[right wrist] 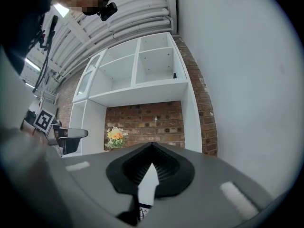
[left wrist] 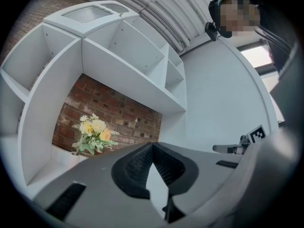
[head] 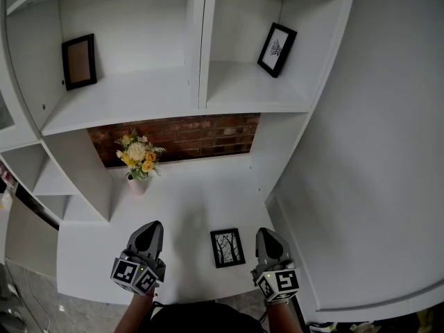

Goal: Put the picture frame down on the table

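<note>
Both grippers clenched and empty, picture frame flat on the table between them

Left gripper (head: 151, 229) and right gripper (head: 268, 234) hang over the near part of the white table (head: 187, 196), jaws closed on nothing. The picture frame (head: 227, 248) lies face up just left of the right gripper and well right of the left one, close to the table's near edge. The task looks done. The likely slip is a sideways swing of the right gripper as it withdraws, knocking the frame toward that edge. It is small, with a thin black border, a white mat and a black-and-white print of bare trees, set slightly askew. Farther off stand a vase of yellow flowers (head: 140, 159) and two shelved frames (head: 78, 61) (head: 277, 49).
</note>
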Tool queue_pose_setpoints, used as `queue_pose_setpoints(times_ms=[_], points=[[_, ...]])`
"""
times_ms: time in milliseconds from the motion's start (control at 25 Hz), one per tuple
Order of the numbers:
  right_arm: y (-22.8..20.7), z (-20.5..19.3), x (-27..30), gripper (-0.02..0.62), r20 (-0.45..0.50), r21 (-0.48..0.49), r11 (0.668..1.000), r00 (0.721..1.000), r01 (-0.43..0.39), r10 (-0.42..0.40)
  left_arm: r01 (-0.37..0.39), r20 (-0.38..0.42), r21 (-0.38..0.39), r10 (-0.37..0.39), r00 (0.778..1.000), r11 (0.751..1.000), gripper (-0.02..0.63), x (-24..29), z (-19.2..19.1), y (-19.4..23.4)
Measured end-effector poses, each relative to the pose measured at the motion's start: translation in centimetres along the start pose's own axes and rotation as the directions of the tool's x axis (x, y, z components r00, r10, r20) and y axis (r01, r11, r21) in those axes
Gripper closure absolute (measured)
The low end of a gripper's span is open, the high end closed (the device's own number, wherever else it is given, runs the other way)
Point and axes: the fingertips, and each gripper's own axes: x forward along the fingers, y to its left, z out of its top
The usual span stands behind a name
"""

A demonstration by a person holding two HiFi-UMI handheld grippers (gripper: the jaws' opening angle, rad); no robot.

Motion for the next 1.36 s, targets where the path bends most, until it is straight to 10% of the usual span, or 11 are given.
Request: queue_pose_setpoints(times_ms=[1360], points=[[-0.3,-1.2,0.8,0.592,-0.034,0.033,0.999,0.999,0.008,-0.007,0.03,-0.039,0.013,-0.03,0.999,0.999,0.606,1.3,-1.7,0.6]])
